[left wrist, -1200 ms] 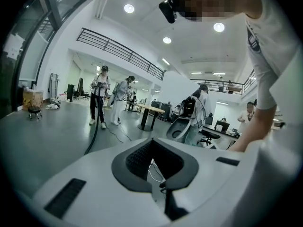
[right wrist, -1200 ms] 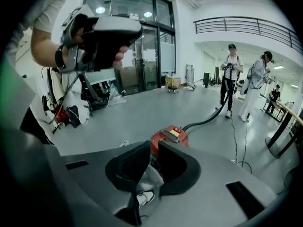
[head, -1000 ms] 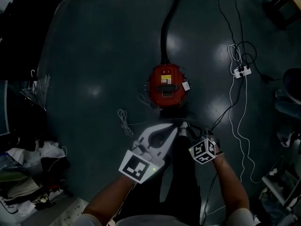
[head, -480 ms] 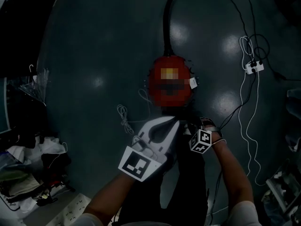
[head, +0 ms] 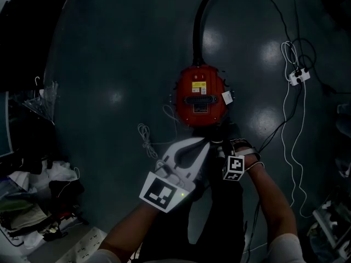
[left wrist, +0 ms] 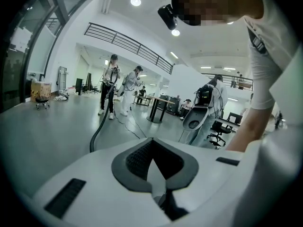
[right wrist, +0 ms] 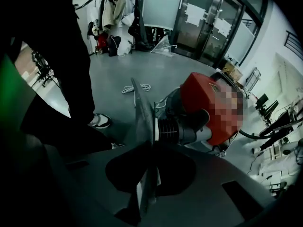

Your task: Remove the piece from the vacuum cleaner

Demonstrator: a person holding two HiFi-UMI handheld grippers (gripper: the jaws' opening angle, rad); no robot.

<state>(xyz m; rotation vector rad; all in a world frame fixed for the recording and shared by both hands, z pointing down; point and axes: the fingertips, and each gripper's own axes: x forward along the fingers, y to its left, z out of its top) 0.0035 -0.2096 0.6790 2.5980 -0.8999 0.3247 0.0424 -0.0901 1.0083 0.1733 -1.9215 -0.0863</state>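
closing on a thin grey piece by the vacuum, the right gripper pinches it. left gripper is pressed together, empty.

count — vacuum cleaner: 1 | hose: 1 | power strip: 1 | white cord coil: 1

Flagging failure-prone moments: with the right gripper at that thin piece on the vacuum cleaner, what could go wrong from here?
1. The right gripper is closing its jaws on only the edge of the thin grey piece; so slim a hold may slip when pulled.
2. The left gripper is shut, empty and off the vacuum cleaner, so the unbraced body may slide across the floor instead of letting the piece go.
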